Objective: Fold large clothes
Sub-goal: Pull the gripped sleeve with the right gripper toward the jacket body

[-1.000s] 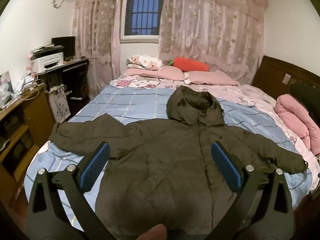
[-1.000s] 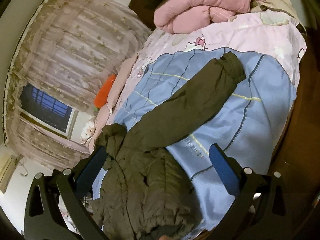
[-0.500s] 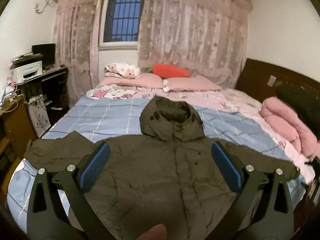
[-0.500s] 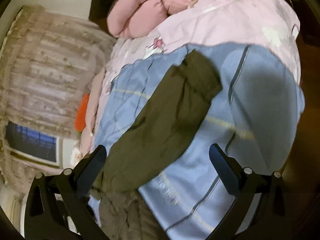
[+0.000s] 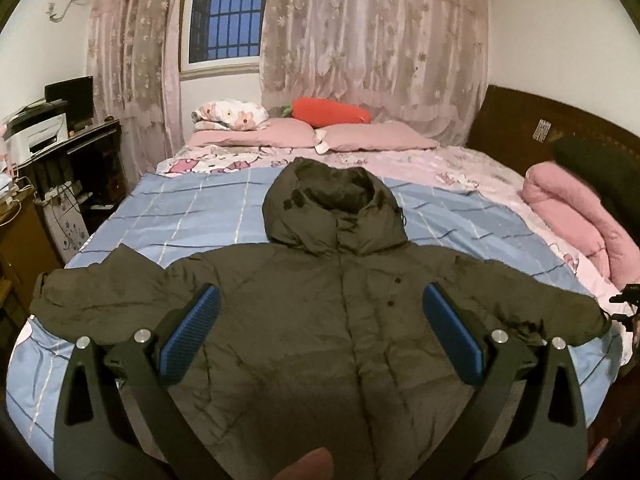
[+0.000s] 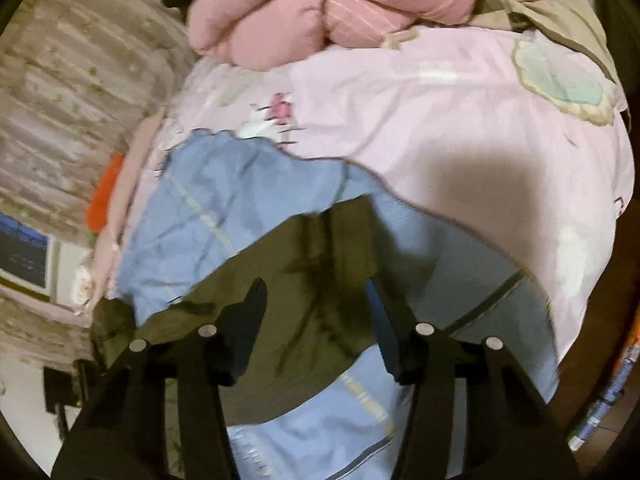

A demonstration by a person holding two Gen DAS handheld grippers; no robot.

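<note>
Right claw has narrowed over puffy olive sleeve.

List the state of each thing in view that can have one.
Hooded jacket: spread flat on the bed, sleeves out, front fastened.
Right sleeve: flat, between the right fingers.
Left gripper: open, empty.
Right gripper: jaws just closing, no grip yet.
Curtains: parted at the window.
Pink quilt: folded.

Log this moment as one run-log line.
stage: first sleeve grab | right gripper: jaws just closing around sleeve | left gripper: open above jacket
</note>
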